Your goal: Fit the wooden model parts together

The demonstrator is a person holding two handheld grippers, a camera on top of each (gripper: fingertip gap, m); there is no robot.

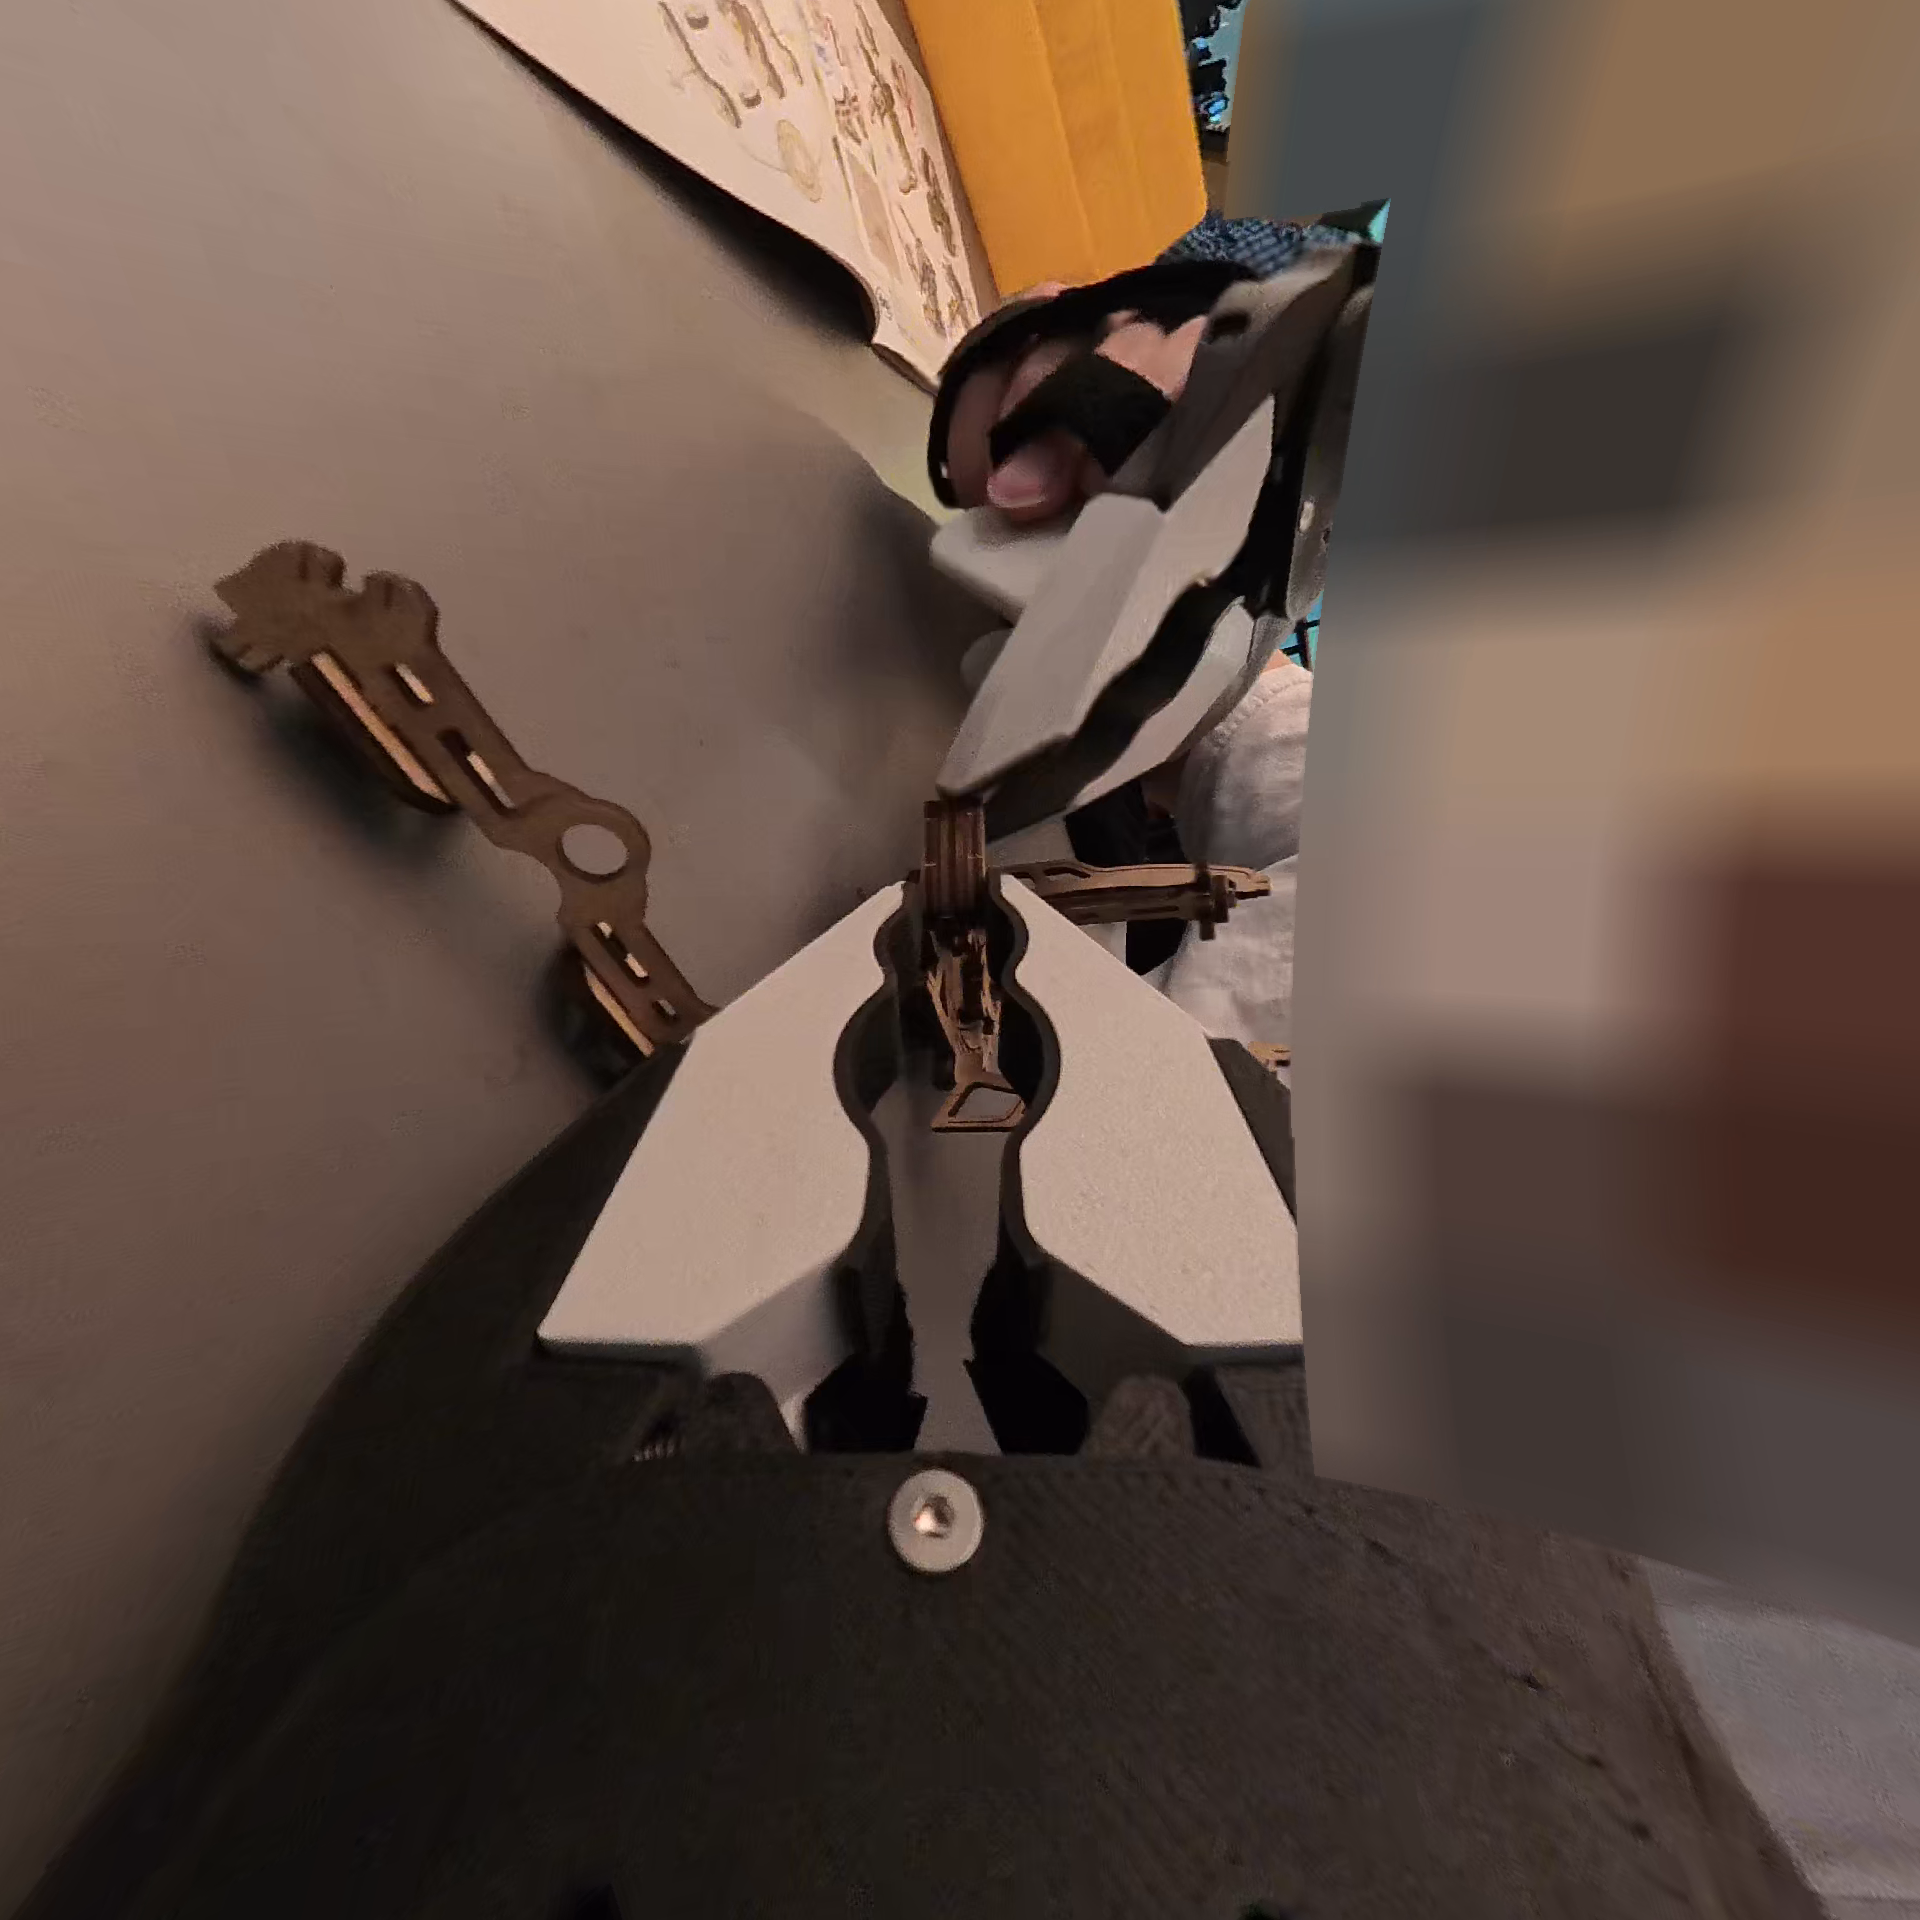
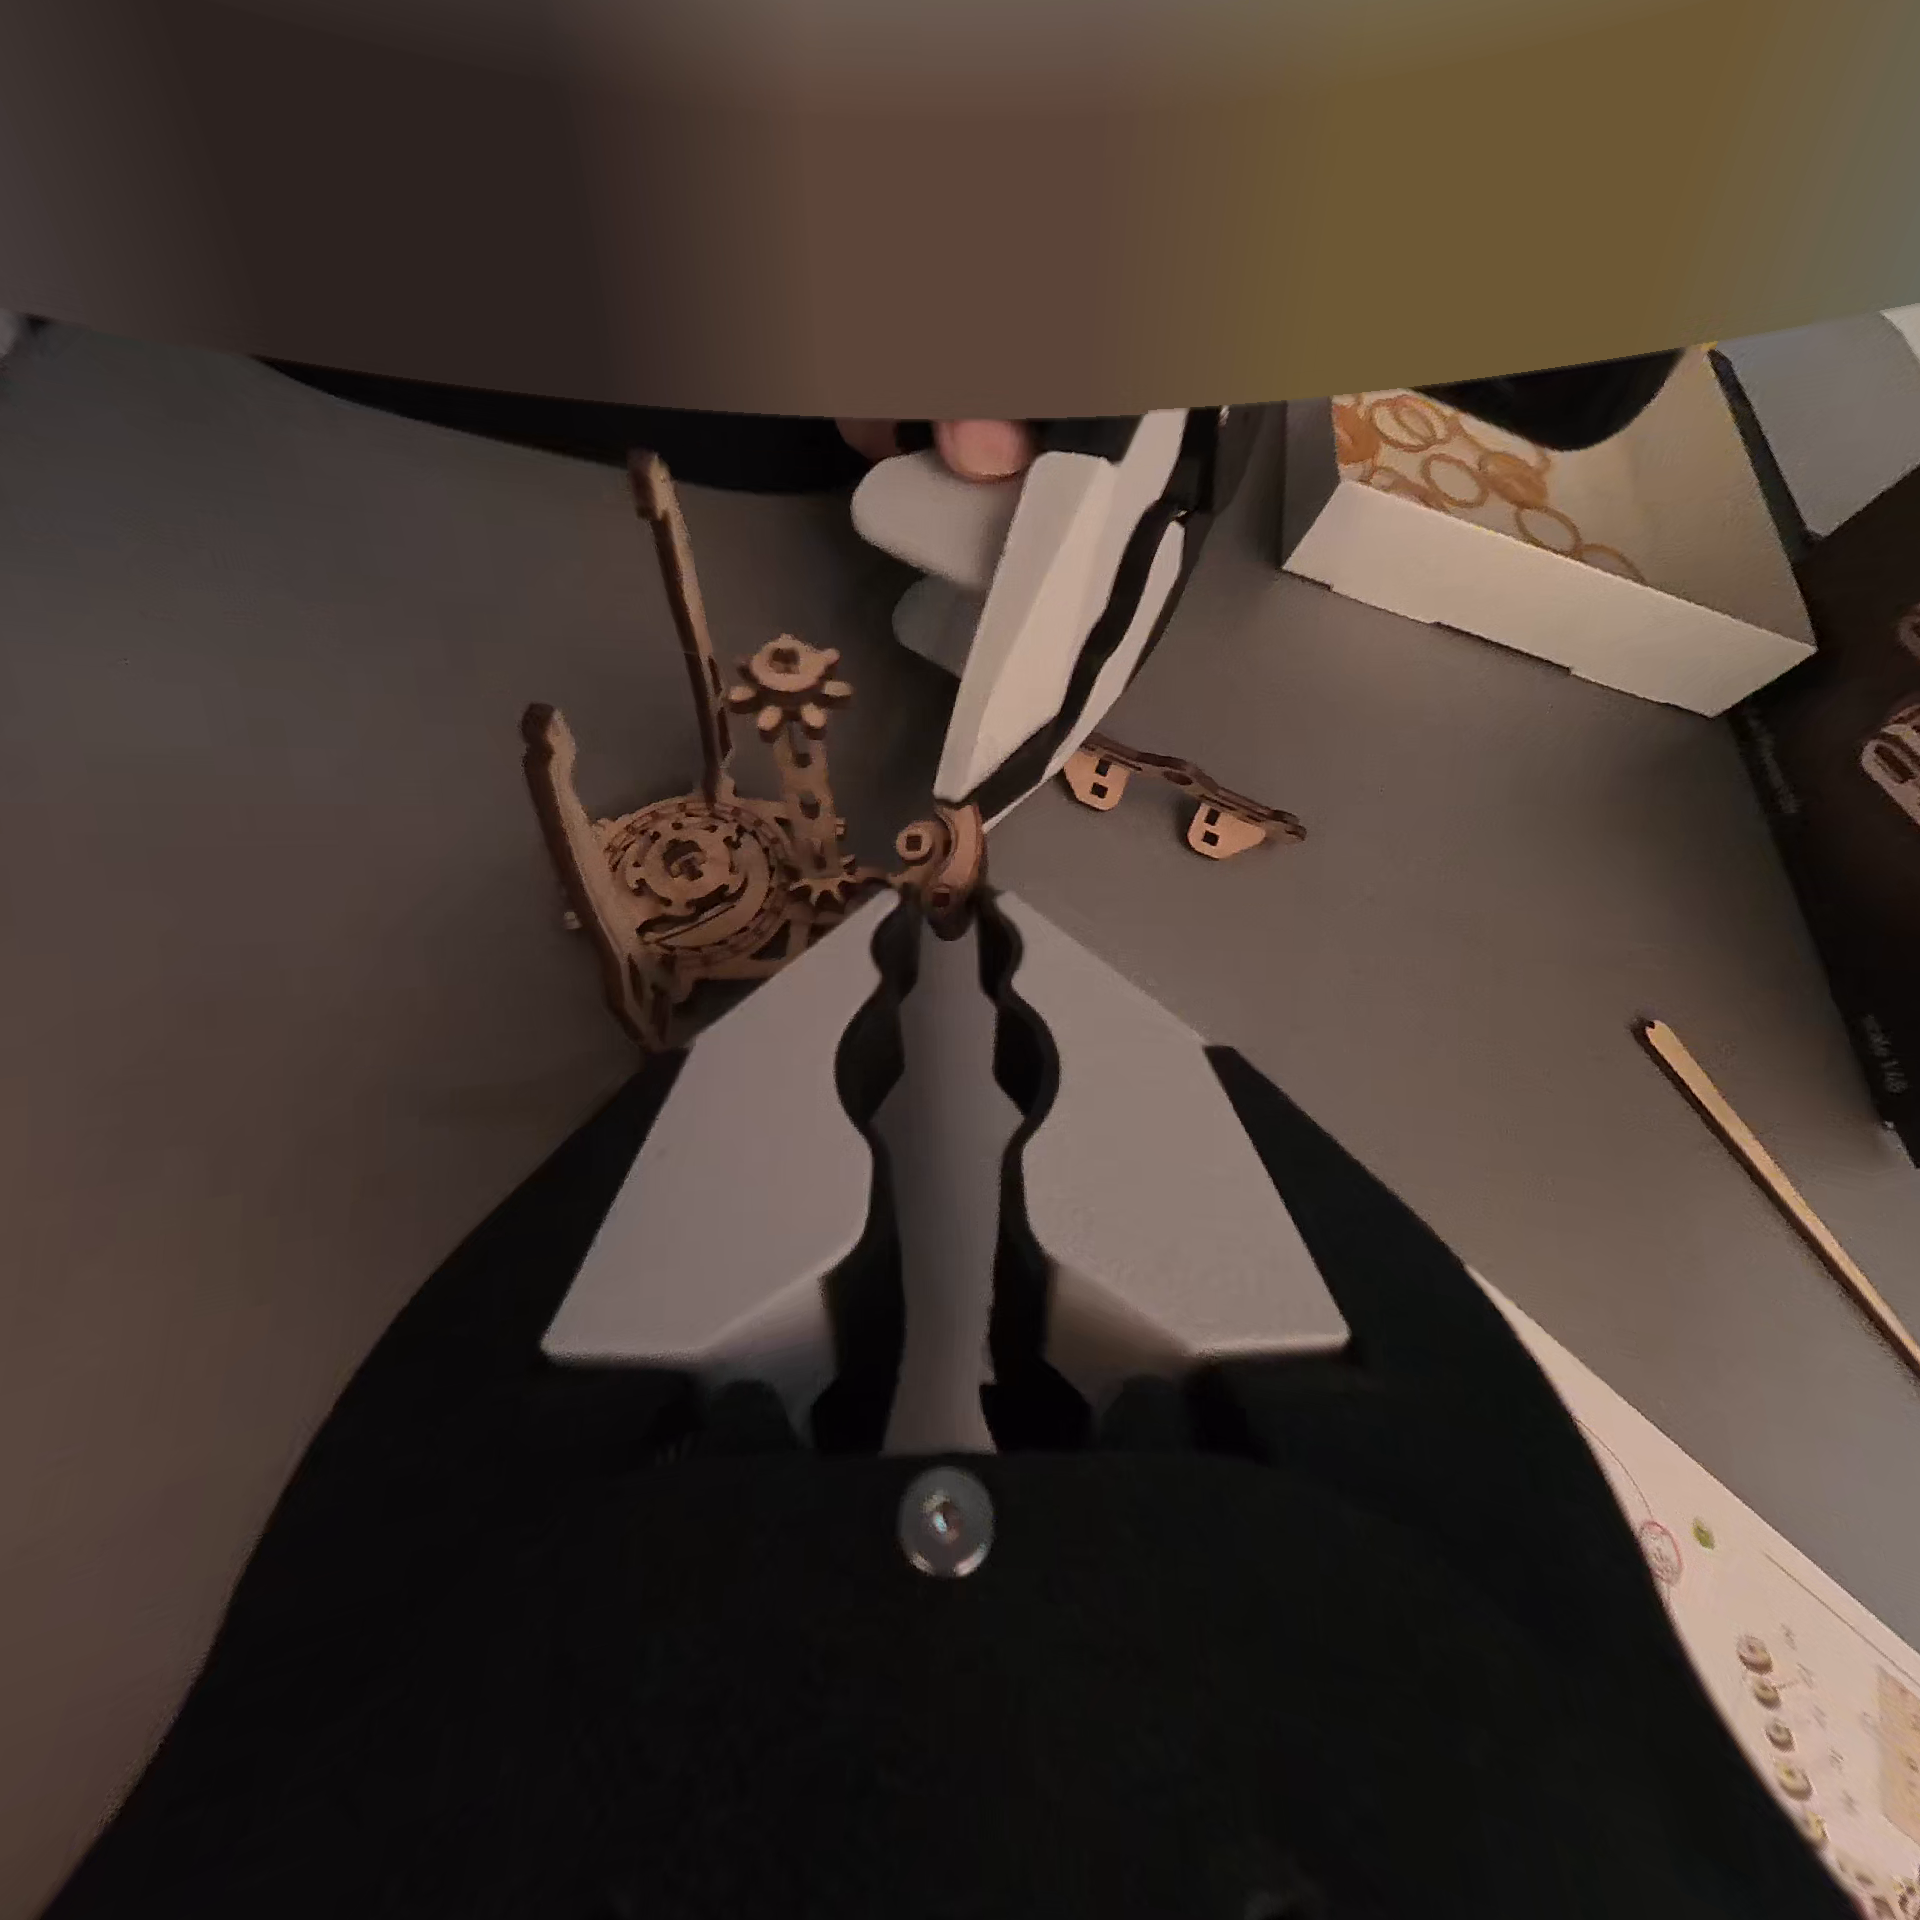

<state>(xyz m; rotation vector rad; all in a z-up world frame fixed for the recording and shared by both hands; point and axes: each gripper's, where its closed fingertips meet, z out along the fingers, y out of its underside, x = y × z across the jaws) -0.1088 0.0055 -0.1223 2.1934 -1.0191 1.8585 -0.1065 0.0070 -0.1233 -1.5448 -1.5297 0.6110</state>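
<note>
Grey tabletop [image 2: 312, 623], dim light. Left gripper [image 1: 951, 904] clamped on small stacked brown wooden disc part [image 1: 954, 862]; right gripper [image 2: 940, 909] pinches same part from opposite side. Risk: uneven squeeze twists it, thin laser-cut tabs snap.

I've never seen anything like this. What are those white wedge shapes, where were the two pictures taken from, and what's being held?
There is no robot here. A person holds a hand tool with a two-finger claw in each hand, and a camera on each tool looks forward along its white fingers. One picture is from the left claw, the other from the right claw. Each picture also shows the other claw coming in from above. Both claws are pinched shut on the same small round wooden part, which seems joined to a geared wooden assembly. On the grey table rest a slotted flat piece, a tabbed strip, a thin stick, a white box and an illustrated sheet.
</note>
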